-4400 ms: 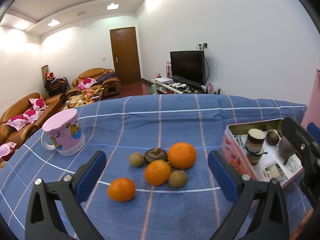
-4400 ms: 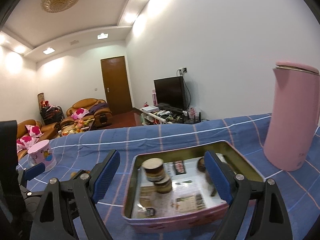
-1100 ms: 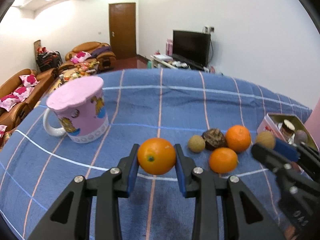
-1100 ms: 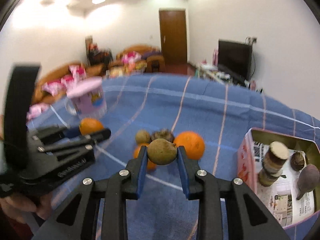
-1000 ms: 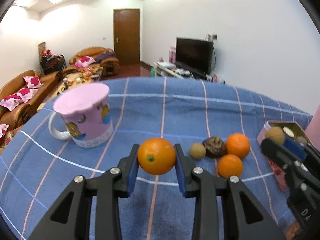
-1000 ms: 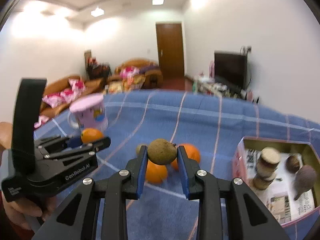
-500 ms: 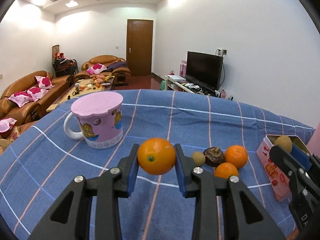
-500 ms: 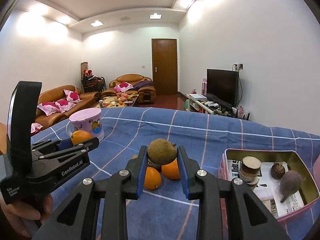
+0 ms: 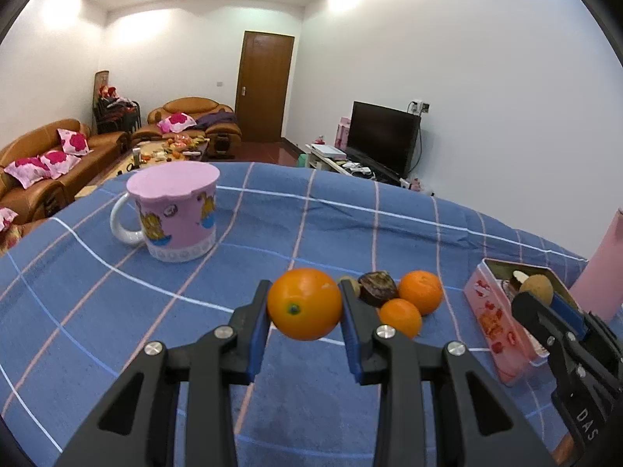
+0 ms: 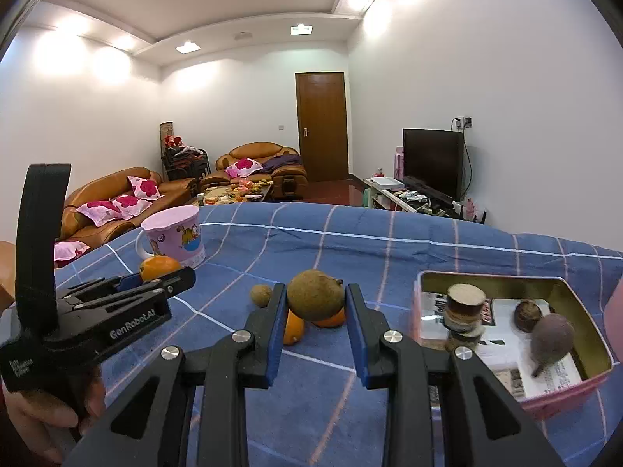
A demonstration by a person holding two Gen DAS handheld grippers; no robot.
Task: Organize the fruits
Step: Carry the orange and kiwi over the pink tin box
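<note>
The left gripper [image 9: 305,303] is closed on a smooth, glossy orange [image 9: 304,303], which is pinched between its blue-padded black fingers [image 9: 258,329] and carried clear of the blue checked tablecloth [image 9: 272,233]. The right gripper [image 10: 315,300] is likewise clamped on a round, rough-skinned brown fruit [image 10: 315,300], which is held above the cloth between its own blue pads.

Just beyond the left gripper, two more oranges [image 9: 420,292] are seen lying on the cloth, touching each other, with a dark, wrinkled fruit [image 9: 377,294] beside them and a small brown fruit [image 10: 260,295] at the left end of the cluster. To the right, an open rectangular pink tin [image 10: 564,389] with a gold-coloured inner wall is set on the cloth; printed paper, a stack of short cylindrical pieces [image 10: 465,311] and two dark rounded items are held in it. Farther left, a pink cartoon-printed mug [image 9: 175,214] with a white handle and a flat pink lid is stood upright, well apart from the fruit.
</note>
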